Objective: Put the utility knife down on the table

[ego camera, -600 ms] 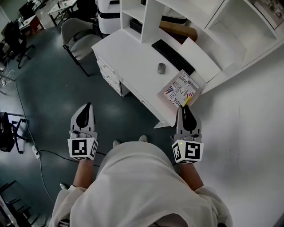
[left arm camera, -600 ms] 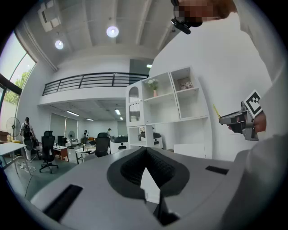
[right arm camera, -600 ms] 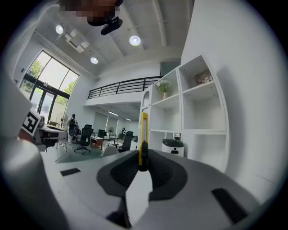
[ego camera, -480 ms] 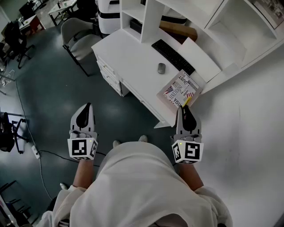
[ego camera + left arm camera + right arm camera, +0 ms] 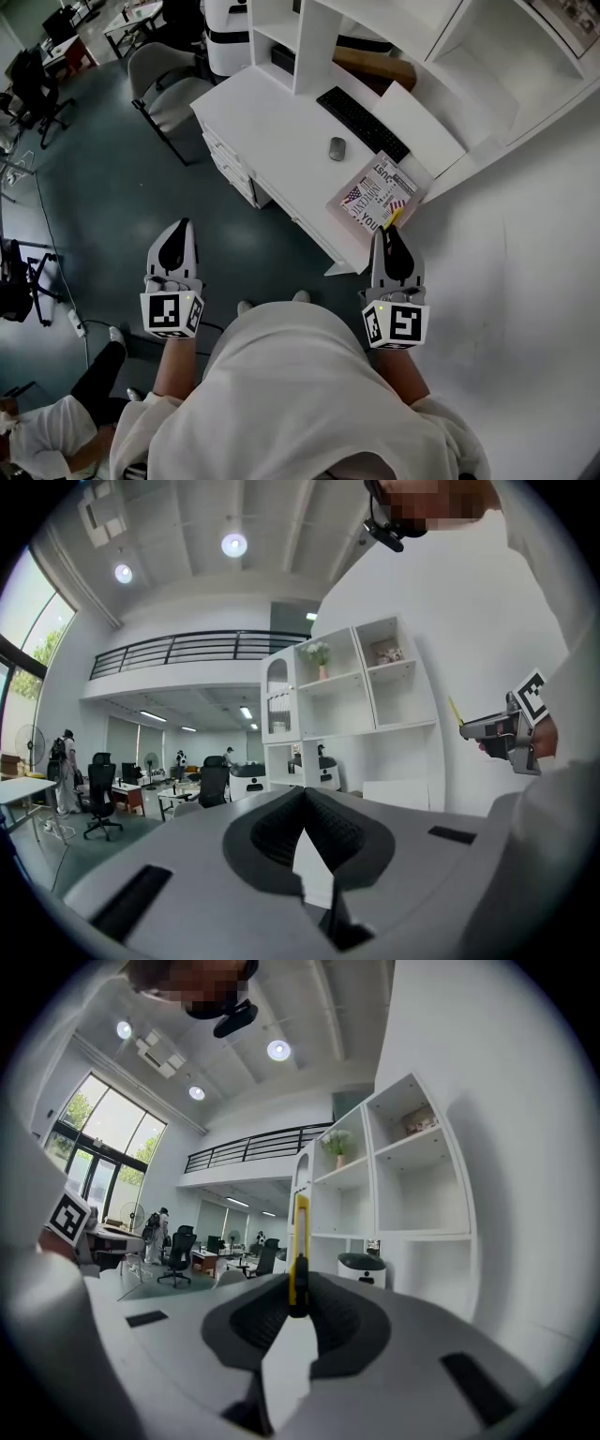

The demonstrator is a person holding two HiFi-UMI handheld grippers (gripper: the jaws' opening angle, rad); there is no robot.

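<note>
A slim yellow utility knife (image 5: 298, 1246) stands upright between the jaws of my right gripper (image 5: 298, 1288), which is shut on it. In the head view the right gripper (image 5: 387, 232) hangs just off the near corner of the white table (image 5: 272, 112), and the knife's yellow tip (image 5: 393, 217) pokes out over a printed magazine (image 5: 375, 192). My left gripper (image 5: 179, 227) is held over the dark floor, left of the table, with its jaws shut and nothing between them. The left gripper view (image 5: 305, 794) shows the same shut jaws.
On the table lie a black keyboard (image 5: 361, 122) and a grey mouse (image 5: 337, 148), with white shelving (image 5: 394, 37) behind. A grey chair (image 5: 169, 84) stands at the table's far left end. A person (image 5: 47, 431) crouches on the floor at lower left.
Both grippers have stayed almost still, and the knife is still held. The head view has shifted slightly, and a crouching person has come into view at lower left.
</note>
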